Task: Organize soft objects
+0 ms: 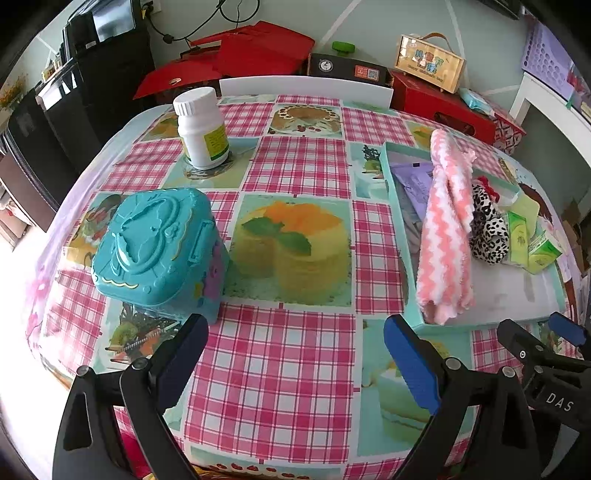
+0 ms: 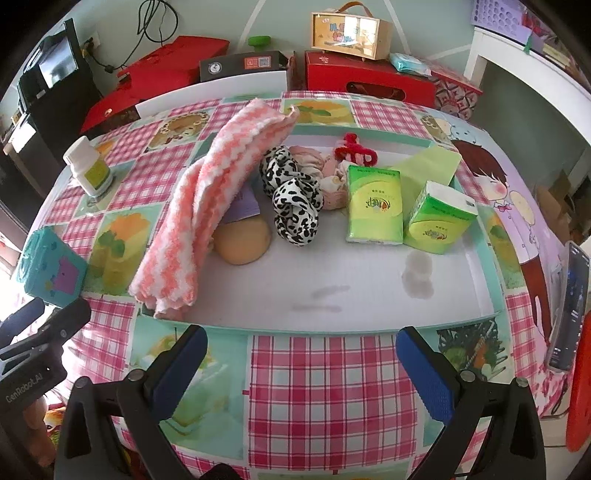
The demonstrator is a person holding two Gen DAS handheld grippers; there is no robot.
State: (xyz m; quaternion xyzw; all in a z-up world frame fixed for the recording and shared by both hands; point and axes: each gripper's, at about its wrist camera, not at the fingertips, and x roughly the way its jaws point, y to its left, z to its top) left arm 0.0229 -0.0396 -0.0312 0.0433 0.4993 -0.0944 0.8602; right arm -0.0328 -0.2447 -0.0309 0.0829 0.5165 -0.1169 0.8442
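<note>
A shallow teal-rimmed tray (image 2: 354, 325) lies on the checked tablecloth. A pink and white zigzag towel (image 2: 207, 206) drapes over its left rim; it also shows in the left wrist view (image 1: 447, 229). In the tray lie a leopard-print scrunchie (image 2: 295, 206), a pink cloth bundle (image 2: 325, 173), a red hair tie (image 2: 354, 149), an orange round soft thing (image 2: 243, 238) and two green tissue packs (image 2: 373, 203). My right gripper (image 2: 301, 369) is open and empty before the tray's front rim. My left gripper (image 1: 295, 365) is open and empty over the cloth, left of the tray (image 1: 406, 236).
A teal plastic box (image 1: 159, 254) stands at the left, and a white pill bottle (image 1: 201, 127) behind it. Red boxes (image 2: 369, 79) and a wooden case (image 2: 349, 31) stand beyond the table's far edge. A phone (image 2: 569, 306) stands at the right.
</note>
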